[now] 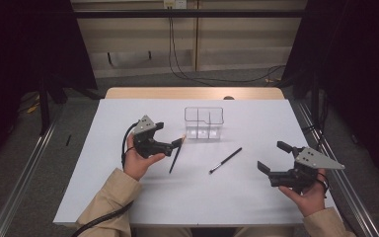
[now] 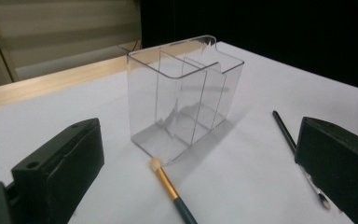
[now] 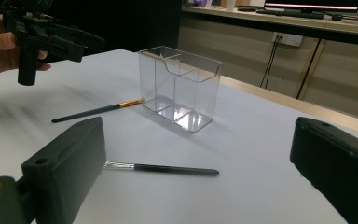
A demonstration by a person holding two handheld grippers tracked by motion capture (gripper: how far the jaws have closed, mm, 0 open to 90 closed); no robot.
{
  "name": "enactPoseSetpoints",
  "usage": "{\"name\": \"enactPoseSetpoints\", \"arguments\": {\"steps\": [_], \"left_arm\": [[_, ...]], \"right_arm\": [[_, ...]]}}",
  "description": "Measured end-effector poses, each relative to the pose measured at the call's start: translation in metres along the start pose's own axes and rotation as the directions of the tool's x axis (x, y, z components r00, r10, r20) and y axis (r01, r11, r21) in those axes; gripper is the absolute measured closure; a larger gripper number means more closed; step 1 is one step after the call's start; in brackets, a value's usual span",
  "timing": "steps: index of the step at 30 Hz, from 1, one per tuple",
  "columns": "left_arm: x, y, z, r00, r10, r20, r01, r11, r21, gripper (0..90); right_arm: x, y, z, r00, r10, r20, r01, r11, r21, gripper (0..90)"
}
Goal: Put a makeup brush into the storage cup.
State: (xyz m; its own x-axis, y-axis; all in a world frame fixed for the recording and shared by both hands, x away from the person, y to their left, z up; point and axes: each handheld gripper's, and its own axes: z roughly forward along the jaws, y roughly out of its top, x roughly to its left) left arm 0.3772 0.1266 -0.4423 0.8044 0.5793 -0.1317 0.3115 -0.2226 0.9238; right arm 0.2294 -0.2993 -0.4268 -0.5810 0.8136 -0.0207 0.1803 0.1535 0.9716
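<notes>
Where the brush (image 2: 171, 191) leaves frame, its handle is cut off.

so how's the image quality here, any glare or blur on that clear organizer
High view: even light, dark surround, the clear organizer small with bright patches on its base. Left gripper view: organizer sharp, a highlight on its rear rim, the near jaws soft. Right gripper view: organizer crisp with glare on its floor, a soft shadow on the table, and the left gripper slightly blurred.
</notes>
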Motion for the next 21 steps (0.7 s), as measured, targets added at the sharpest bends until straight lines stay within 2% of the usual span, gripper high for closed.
{"name": "enactPoseSetpoints", "arguments": {"steps": [2, 8, 11, 14, 17, 21], "left_arm": [[0.000, 0.001, 0.002, 1.0000, -0.007, 0.000, 0.007, 0.9992, 0.040, 1.2], [0.001, 0.006, 0.004, 0.9998, -0.010, -0.016, 0.011, 0.9927, 0.120, 1.2], [0.002, 0.008, 0.007, 0.9997, -0.016, -0.020, 0.019, 0.9835, 0.180, 1.2], [0.002, 0.008, 0.010, 0.9992, -0.032, -0.024, 0.037, 0.9674, 0.251, 1.3], [0.003, 0.008, 0.013, 0.9986, -0.044, -0.030, 0.051, 0.9524, 0.301, 1.3], [0.003, 0.009, 0.016, 0.9971, -0.063, -0.043, 0.075, 0.9268, 0.368, 1.3]], "right_arm": [[0.000, 0.000, 0.000, 1.0000, -0.001, -0.005, 0.001, 1.000, 0.003, 2.8], [0.000, 0.000, 0.000, 1.0000, -0.006, -0.002, 0.006, 1.000, 0.002, 2.9], [0.000, 0.000, 0.000, 1.0000, -0.005, -0.002, 0.005, 1.000, 0.003, 2.9], [0.000, 0.000, 0.000, 1.0000, -0.005, -0.003, 0.005, 1.000, 0.005, 2.9], [0.000, 0.000, 0.000, 1.0000, -0.003, -0.004, 0.003, 1.000, 0.011, 2.9], [0.000, 0.000, 0.001, 1.0000, -0.006, -0.006, 0.006, 1.000, 0.011, 2.9]]}}
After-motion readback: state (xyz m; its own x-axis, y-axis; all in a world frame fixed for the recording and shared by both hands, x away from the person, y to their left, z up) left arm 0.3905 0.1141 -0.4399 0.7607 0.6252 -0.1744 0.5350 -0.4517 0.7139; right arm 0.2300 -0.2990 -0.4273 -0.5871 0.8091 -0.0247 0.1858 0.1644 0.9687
